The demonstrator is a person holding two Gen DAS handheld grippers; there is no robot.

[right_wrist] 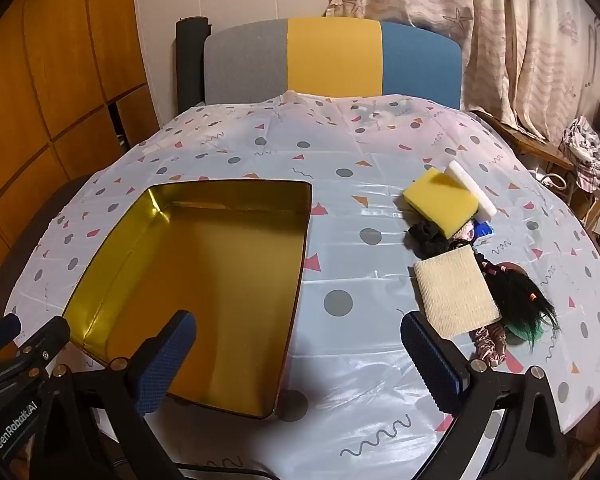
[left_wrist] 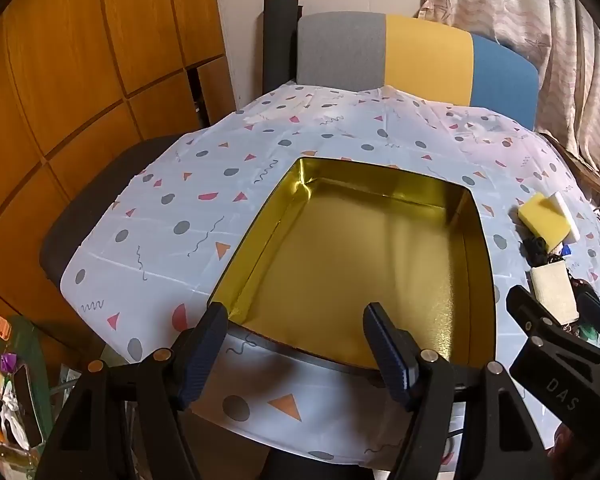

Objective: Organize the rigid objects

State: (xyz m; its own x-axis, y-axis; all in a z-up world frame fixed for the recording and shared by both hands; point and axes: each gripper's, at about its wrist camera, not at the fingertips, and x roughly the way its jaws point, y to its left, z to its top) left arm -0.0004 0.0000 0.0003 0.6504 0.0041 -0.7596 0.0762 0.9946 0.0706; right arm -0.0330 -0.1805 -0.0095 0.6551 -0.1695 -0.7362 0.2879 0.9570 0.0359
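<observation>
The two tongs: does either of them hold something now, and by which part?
Nothing is held. The left tongs are open over the gold tin, and the right tongs are open above the tablecloth.

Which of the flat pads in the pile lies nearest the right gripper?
The beige ribbed pad, just ahead of the right gripper. The yellow sponge and white block lie farther back.

gold tin [right_wrist: 204,280] open, empty; sponges [right_wrist: 440,200] piled right, maybe foam.
</observation>
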